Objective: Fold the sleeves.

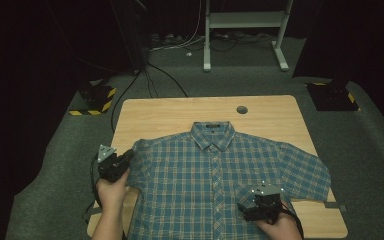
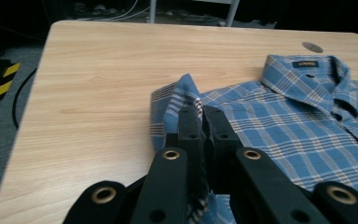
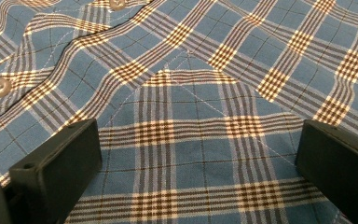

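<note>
A blue plaid short-sleeved shirt (image 1: pixel 215 170) lies face up and buttoned on the wooden table (image 1: pixel 160 115), collar toward the far side. My left gripper (image 1: pixel 125 159) is shut on the shirt's left sleeve (image 2: pixel 175 100), and the cloth is pinched between the black jaws and lifted a little off the wood. My right gripper (image 1: pixel 267 204) rests over the shirt's lower right front, near the chest pocket (image 3: pixel 186 112). Its jaws stand wide apart with flat cloth between them, gripping nothing. The shirt's collar (image 2: pixel 307 70) lies flat.
A round cable hole (image 1: pixel 242 109) sits in the table's far edge. Around the table are grey carpet, black-and-yellow striped floor blocks (image 1: pixel 96 98), cables and a white frame stand (image 1: pixel 245 30). Bare wood (image 2: pixel 98 93) stretches left of the shirt.
</note>
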### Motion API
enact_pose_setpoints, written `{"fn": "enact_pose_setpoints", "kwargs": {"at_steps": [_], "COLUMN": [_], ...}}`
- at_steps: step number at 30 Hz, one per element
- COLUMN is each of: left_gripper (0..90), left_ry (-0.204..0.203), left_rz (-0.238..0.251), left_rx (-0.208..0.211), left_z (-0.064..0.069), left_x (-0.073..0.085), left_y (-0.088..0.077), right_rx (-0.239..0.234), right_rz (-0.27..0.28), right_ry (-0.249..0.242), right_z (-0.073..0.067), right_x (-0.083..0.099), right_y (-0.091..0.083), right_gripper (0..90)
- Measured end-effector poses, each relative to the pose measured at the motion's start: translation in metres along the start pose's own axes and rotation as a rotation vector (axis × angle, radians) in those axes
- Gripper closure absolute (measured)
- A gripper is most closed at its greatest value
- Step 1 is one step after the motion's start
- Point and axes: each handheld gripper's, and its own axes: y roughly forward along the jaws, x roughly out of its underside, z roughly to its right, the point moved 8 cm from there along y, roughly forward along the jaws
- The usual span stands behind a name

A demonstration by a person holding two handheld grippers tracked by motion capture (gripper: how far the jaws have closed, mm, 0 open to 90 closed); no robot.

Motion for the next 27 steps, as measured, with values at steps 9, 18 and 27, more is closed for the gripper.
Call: {"fn": "enact_pose_setpoints", "kwargs": {"at_steps": [9,18,27], "left_gripper": [86.3,86.3,86.3], "left_ry": [0.009,0.032,0.074], "left_rz": [0.009,0.01,-0.032], "left_rx": [0.021,0.049,0.061], "left_z": [0.027,0.057,0.09], "left_x": [-0.003,-0.002,0.011], "left_y": [0.008,0.021,0.041], "right_rx": [-0.002,-0.002,-0.002], "right_rz": [0.0,0.0,0.0], "right_ry": [-0.001,-0.001,-0.001], "right_z": [0.0,0.0,0.0], "right_x": [0.0,0.0,0.0], "right_y": [0.0,0.0,0.0], "right_gripper": [0.0,0.0,0.0]}}
